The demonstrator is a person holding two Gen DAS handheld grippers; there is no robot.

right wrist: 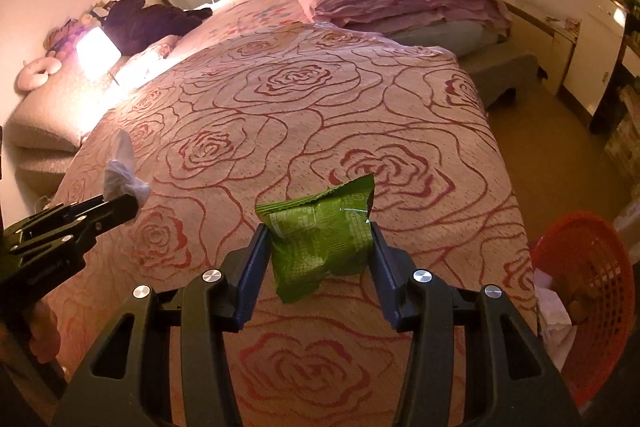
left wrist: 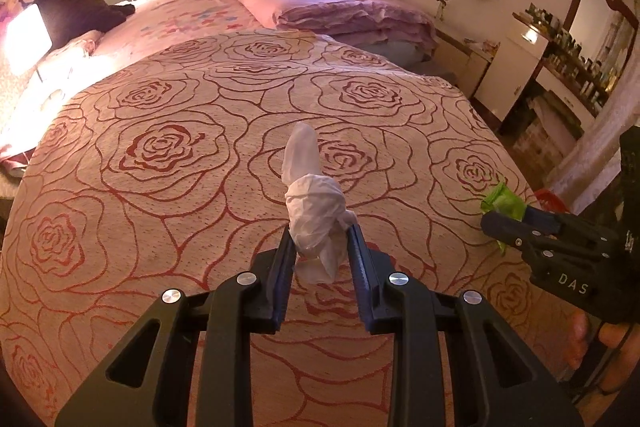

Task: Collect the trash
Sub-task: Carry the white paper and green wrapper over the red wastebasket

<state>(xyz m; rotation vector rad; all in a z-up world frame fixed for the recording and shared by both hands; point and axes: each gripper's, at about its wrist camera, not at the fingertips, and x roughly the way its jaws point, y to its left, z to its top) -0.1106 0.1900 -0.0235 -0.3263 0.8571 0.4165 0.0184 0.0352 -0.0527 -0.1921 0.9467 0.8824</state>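
Black left gripper (left wrist: 320,239) in my view is clamped on a crumpled white tissue (left wrist: 314,211) above the rose-patterned bedspread (left wrist: 180,147); my right gripper (right wrist: 320,239) pinches a green plastic snack wrapper (right wrist: 320,231), with the red mesh basket (right wrist: 592,291) just beside the bed.

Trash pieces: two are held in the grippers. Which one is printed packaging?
The green wrapper in the right gripper; the left gripper holds plain white tissue.

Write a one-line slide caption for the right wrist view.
Right gripper holds a green snack wrapper above the rose-patterned bedspread, red basket at right.
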